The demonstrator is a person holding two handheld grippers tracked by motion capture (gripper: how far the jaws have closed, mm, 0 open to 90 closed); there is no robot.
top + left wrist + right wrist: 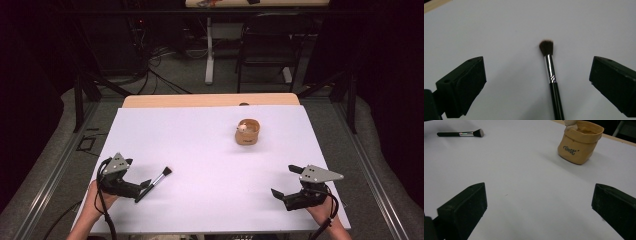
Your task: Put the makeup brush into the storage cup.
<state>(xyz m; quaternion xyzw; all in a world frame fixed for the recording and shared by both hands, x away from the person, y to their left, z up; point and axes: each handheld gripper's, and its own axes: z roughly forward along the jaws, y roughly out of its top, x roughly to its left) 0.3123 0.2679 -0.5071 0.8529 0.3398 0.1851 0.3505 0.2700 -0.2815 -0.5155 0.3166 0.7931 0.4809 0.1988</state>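
**Left tool lines up on makeup brush**

A makeup brush [154, 183] lies flat on the white tabletop [210, 150], bristles pointing away from the person, its black handle running back between the spread jaws of the left tool [145, 184]. In the left gripper view the jaws stand wide apart on either side of the brush [551, 75], touching nothing. The right tool [284, 181] hovers near the tabletop's right front edge, likewise released and carrying nothing. A tan ceramic pot [247, 132], shaped like a small sack with a little figure on its rim, stands upright well beyond both tools, right of centre.

The step in hand appears to be picking up the brush. To do it well, the left tool should probably shift so that the handle sits midway between the jaws, drop low to the tabletop, and close on the black handle behind the silver ferrule [550, 67], not on the bristles, so the brush does not roll or pivot.
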